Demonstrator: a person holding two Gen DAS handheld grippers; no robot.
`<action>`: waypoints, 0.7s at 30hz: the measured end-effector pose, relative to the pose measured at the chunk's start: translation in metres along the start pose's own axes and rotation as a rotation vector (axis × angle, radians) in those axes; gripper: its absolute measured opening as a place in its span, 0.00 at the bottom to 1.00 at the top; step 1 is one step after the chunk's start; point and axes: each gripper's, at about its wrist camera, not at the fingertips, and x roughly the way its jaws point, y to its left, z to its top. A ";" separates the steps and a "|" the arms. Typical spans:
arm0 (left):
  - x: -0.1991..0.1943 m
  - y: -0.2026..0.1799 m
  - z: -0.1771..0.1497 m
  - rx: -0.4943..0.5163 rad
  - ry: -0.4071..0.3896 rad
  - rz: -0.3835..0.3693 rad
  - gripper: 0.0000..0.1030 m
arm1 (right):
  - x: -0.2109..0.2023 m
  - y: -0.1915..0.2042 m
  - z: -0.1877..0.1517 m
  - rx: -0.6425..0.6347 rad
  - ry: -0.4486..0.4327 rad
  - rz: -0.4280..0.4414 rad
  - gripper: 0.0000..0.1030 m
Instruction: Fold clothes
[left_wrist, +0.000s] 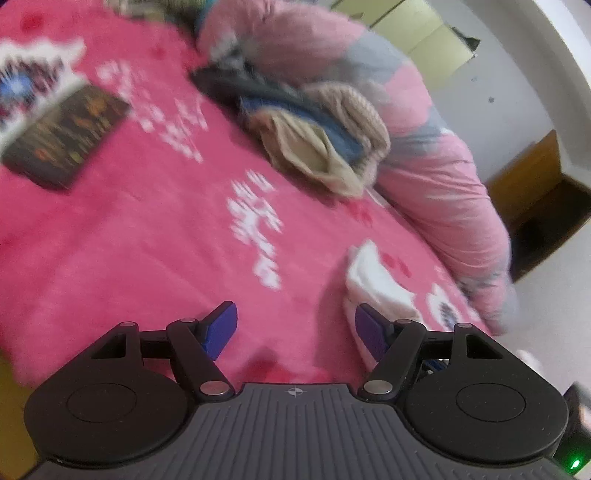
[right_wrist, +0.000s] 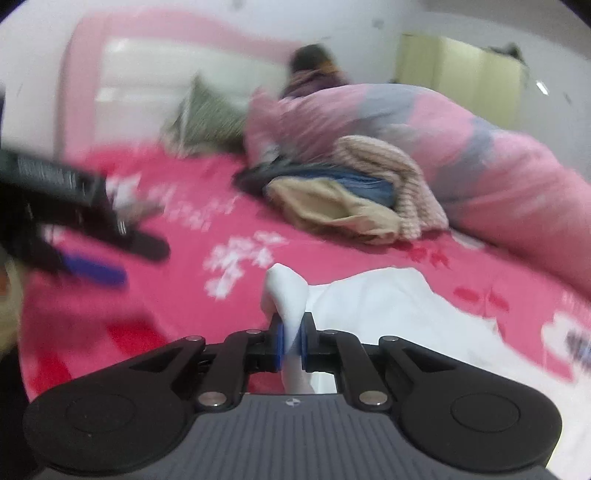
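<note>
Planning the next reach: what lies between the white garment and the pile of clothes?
In the right wrist view, only bare pink bedsheet lies between the white garment and the pile of clothes.

Soft, even indoor light, no glare. Both fisheye views smear with motion blur beyond the sharp right gripper and left gripper. Edges bow and darken at the corners.

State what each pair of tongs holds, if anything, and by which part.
The right tongs are shut on a bunched fold at the edge of the white cloth. The left tongs are open and hold nothing.
</note>
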 end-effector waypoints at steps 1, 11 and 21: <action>0.009 -0.001 0.004 -0.027 0.038 -0.024 0.69 | -0.002 -0.003 0.000 0.020 -0.007 0.004 0.08; 0.103 -0.015 0.028 -0.230 0.266 -0.210 0.73 | -0.021 -0.036 -0.004 0.223 -0.076 0.042 0.08; 0.179 -0.031 0.045 -0.168 0.424 -0.156 0.74 | -0.031 -0.052 -0.008 0.324 -0.109 0.067 0.08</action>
